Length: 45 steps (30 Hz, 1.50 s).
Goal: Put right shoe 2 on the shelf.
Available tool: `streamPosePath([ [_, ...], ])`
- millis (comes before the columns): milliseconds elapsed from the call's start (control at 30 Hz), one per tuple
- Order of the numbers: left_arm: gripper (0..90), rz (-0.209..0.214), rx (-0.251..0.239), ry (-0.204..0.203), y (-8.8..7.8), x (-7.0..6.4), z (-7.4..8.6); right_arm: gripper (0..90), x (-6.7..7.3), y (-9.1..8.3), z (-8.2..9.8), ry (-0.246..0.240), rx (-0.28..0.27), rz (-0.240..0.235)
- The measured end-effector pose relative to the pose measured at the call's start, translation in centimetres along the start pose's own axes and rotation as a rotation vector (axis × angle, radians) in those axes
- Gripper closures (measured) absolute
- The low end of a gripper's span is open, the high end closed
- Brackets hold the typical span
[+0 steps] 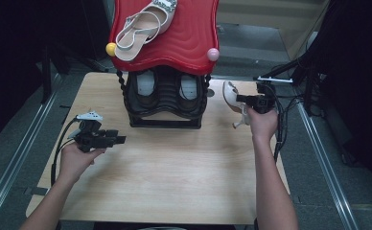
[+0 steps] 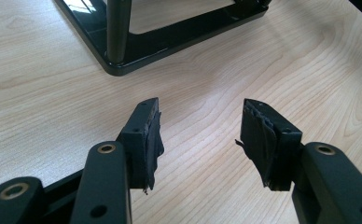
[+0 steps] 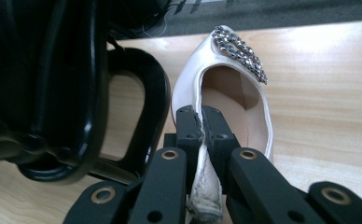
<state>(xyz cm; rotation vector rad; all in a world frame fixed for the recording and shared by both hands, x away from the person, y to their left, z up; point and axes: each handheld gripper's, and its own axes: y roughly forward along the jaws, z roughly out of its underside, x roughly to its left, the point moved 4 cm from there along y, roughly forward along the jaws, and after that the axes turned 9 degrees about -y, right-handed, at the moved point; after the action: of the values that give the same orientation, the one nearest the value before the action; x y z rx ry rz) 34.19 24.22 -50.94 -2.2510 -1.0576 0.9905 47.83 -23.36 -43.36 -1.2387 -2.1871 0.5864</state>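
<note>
White heeled shoe (image 3: 226, 88) with a jewelled buckle on its toe was held at the right side of the wooden surface (image 1: 174, 163), just beside the black shoe rack (image 1: 167, 103), and its toe pointed toward the far edge. The rack stood in the middle of the far half of the surface, and its curved side frame was close to the shoe in the right gripper view, so it crowded the space on that side. A red wavy top (image 1: 184, 38) covered the rack, with one yellow ball (image 1: 110, 49) and one pink ball (image 1: 213, 54) at its front corners. I counted two white shoes: the one in the grip, and a second shoe (image 1: 143, 28) that lay on the red top. Two pale insoles were visible inside dark shoes on the lower shelf. The right tongs (image 3: 202, 123) were closed tightly on the rim of the white shoe, with the thin edge pressed between the pads. The left tongs (image 2: 200, 135) stood wide apart over the bare surface near the rack's base, holding and touching nothing.
</note>
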Motion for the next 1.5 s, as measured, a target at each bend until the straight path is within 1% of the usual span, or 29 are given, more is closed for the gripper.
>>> streamPosePath([
  [33,48.1,0.002,0.0,-0.001,0.0,0.0,0.0,88.5,0.3,-0.4,-0.6,-0.001,-0.005,-0.004],
  [100,48.1,0.001,0.003,0.002,0.1,-0.1,0.0,88.4,0.4,-0.5,-0.8,-0.005,-0.009,-0.005],
  [500,48.1,0.006,0.005,0.007,0.2,-0.3,0.0,88.5,2.3,-3.2,-5.0,-0.012,-0.06,-0.028],
  [633,48.2,0.01,0.007,0.008,0.3,-0.4,0.0,88.5,3.1,-4.1,-6.3,-0.009,-0.095,-0.068],
  [667,48.2,0.01,0.007,0.008,0.3,-0.4,0.0,88.4,3.5,-4.5,-7.0,-0.011,-0.105,-0.073],
  [700,48.2,0.007,0.007,0.009,0.3,-0.4,0.0,88.4,3.5,-4.5,-7.0,-0.011,-0.105,-0.073],
  [800,48.2,0.01,0.007,0.01,0.3,-0.5,0.0,88.5,4.1,-5.2,-8.0,-0.008,-0.123,-0.086],
  [900,48.2,0.012,0.004,0.011,0.3,-0.5,-0.1,88.5,4.7,-5.9,-9.1,-0.017,-0.13,-0.08],
  [1000,48.1,0.013,0.003,0.013,0.4,-0.5,-0.1,88.5,5.3,-6.7,-10.1,-0.02,-0.146,-0.09],
  [1200,48.2,0.016,0.001,0.011,0.4,-0.6,-0.1,88.4,6.6,-8.1,-12.1,-0.053,-0.17,-0.079],
  [1300,48.2,0.019,0.007,0.014,0.4,-0.7,-0.1,88.4,7.1,-8.8,-13.1,-0.053,-0.186,-0.096],
  [1500,48.2,0.022,0.015,0.019,0.5,-0.8,-0.1,88.4,8.6,-9.9,-15.3,-0.081,-0.198,-0.084],
])
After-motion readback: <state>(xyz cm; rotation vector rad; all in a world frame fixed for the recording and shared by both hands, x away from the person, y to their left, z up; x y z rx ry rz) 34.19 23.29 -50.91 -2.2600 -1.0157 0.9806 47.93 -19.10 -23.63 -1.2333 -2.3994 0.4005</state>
